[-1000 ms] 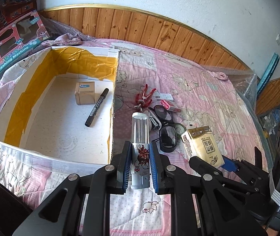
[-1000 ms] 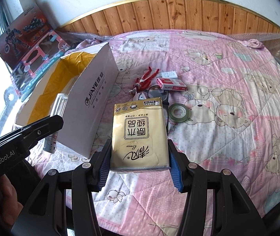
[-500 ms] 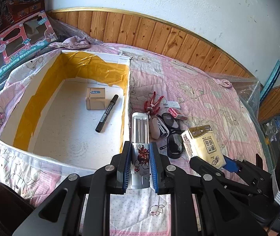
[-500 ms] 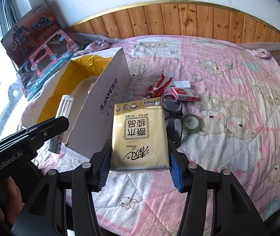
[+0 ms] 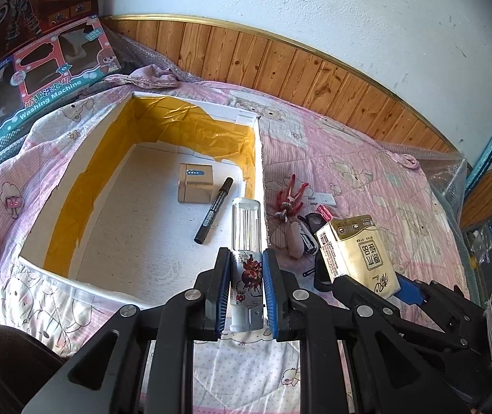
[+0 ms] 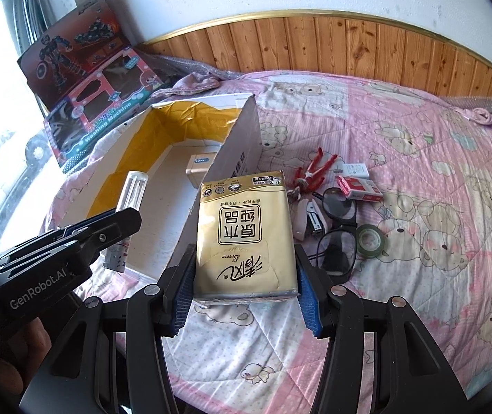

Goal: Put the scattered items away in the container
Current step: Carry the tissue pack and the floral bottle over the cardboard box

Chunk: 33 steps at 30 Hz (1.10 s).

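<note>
My left gripper is shut on a clear tube bottle with a red sticker, held above the near right corner of the open cardboard box. A small tan box and a black marker lie inside. My right gripper is shut on a yellow tissue pack, held above the quilt just right of the cardboard box's side wall. On the quilt lie a red figure, a stapler, black glasses, a red-white pack, a white card and a green tape roll.
Toy boxes lean at the back left behind the container. A wood-panelled wall runs along the bed's far side. Bubble wrap covers the bed's right edge. A hand holds the left gripper.
Both grippers have risen and shifted left toward the box with their loads; the tube now hangs over the box's near corner, and the tissue pack sits closer to its side wall.
</note>
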Motion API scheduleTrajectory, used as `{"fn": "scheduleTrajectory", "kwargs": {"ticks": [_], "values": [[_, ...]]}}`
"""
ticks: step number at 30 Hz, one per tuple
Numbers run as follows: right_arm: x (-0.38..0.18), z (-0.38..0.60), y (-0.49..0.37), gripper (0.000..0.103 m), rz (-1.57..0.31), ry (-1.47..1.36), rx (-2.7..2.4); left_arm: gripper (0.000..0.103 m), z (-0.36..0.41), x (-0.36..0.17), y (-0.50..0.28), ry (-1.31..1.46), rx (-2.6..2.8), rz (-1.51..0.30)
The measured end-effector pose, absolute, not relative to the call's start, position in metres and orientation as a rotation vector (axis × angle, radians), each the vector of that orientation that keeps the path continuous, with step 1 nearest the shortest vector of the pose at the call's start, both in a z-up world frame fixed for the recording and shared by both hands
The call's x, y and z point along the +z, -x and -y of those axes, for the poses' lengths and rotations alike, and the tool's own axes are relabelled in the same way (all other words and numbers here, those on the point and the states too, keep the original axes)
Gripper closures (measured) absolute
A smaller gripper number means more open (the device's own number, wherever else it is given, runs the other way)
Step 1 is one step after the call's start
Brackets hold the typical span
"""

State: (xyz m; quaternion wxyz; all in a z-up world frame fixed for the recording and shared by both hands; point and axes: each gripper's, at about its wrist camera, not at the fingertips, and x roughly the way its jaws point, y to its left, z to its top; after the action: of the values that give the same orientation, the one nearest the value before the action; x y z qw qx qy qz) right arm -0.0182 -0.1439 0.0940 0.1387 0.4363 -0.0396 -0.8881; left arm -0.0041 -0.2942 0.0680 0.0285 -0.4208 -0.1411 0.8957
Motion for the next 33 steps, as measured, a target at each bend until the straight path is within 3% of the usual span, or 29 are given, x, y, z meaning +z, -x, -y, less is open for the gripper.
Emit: {"fn": "scheduleTrajectory", "kwargs": {"ticks": [18, 33], "values": [[0.100, 0.188, 0.036, 0.048, 0.067, -1.241, -2.507, 0.084, 0.347, 0.062, 0.016, 1.330, 2.795, 0.565], [0.092, 0.222, 0.058, 0.048, 0.018, -1.252, -2.455, 0.084, 0.373, 0.044, 0.038, 1.420, 2.799, 0.526]]}}
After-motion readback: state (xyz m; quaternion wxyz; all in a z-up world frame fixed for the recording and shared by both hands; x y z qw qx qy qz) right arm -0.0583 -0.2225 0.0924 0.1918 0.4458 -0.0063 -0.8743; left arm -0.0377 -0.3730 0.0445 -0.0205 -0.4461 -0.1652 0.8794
